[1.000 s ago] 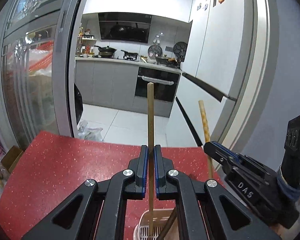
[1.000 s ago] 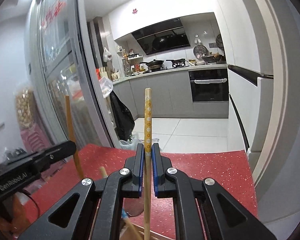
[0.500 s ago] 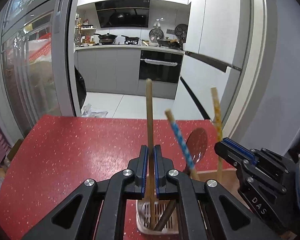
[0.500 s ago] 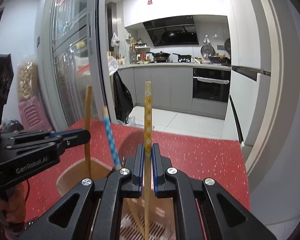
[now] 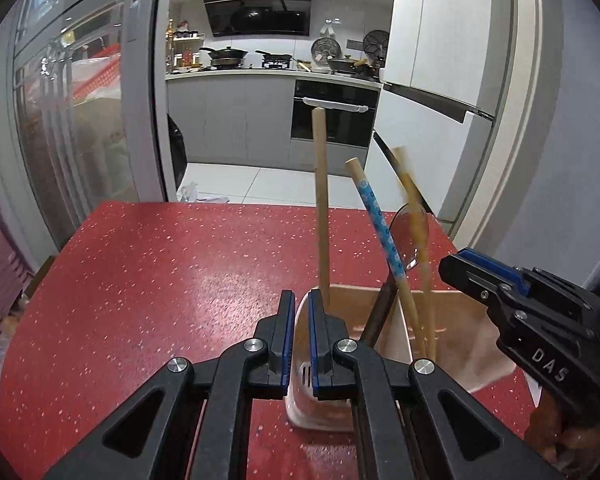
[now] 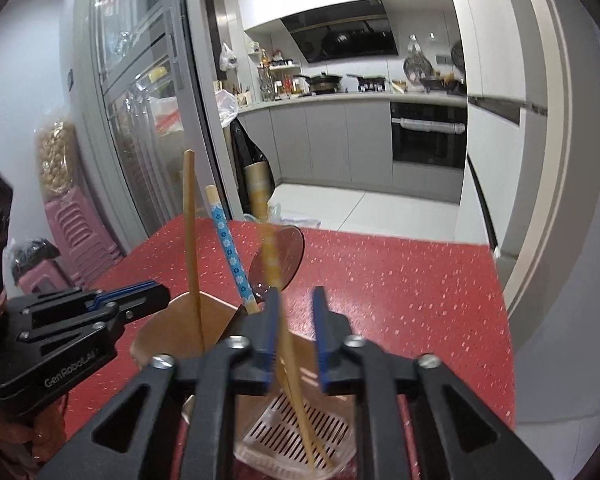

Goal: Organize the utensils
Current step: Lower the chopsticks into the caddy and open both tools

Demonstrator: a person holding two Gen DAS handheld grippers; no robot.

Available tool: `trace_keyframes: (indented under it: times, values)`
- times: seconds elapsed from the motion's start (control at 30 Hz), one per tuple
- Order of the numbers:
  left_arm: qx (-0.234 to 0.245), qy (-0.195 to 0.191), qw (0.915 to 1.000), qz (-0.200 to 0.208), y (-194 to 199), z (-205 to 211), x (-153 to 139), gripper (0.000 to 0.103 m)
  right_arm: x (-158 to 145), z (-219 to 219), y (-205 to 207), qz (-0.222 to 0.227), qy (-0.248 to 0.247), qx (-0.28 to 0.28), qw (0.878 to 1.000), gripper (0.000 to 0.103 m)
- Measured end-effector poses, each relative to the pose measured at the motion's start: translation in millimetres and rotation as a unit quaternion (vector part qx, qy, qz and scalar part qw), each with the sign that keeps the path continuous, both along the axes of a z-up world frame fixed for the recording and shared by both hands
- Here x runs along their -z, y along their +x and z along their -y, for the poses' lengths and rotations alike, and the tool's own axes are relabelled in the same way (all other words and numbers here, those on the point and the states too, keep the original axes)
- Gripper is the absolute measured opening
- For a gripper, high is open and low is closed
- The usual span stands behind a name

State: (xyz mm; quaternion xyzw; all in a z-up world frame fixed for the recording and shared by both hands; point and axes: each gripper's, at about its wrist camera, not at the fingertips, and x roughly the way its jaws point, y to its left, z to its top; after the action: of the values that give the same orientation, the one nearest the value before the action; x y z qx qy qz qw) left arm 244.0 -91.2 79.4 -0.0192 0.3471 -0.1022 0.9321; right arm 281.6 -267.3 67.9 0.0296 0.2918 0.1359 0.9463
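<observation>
Both sticks now stand in the holder (image 5: 404, 316): plain chopstick (image 5: 321, 200) and yellow chopstick (image 6: 274, 264). Left gripper (image 5: 299, 312) is almost shut, empty. Right gripper (image 6: 296, 304) is opening, tilted down, letting go.

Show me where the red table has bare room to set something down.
Free: the red table left of the utensil holder up to the far edge, and its right side in the right wrist view. Crowded: around the holder, where both hand-held grippers meet.

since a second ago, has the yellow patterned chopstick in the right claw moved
Yes. The yellow patterned chopstick has dropped and tilted left, its tip now low against the grey kitchen cabinets behind, its lower end in the white slotted utensil holder as the right claw opens.
</observation>
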Motion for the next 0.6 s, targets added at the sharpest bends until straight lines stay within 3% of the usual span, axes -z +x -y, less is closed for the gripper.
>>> trace_keyframes:
  times: [0.03, 0.17, 0.33, 0.6]
  values:
    - [-0.004, 0.0, 1.0, 0.0, -4, -2, -1, 0.032, -1, 3, -2, -0.002, 0.008, 0.003, 1.0, 0.043]
    - [-0.011, -0.001, 0.9999, -0.004, -17, -9, -1, 0.032, -13, 9, -16, -0.004, 0.031, 0.007, 0.999, 0.044]
    - [-0.022, -0.004, 0.9997, -0.006, -42, -20, -5, 0.032, -21, 9, -42, -0.006, 0.041, 0.009, 0.999, 0.054]
    - [-0.029, -0.004, 0.9994, -0.017, -78, -36, -5, 0.032, -19, 10, -87, -0.042, 0.067, 0.019, 0.997, 0.057]
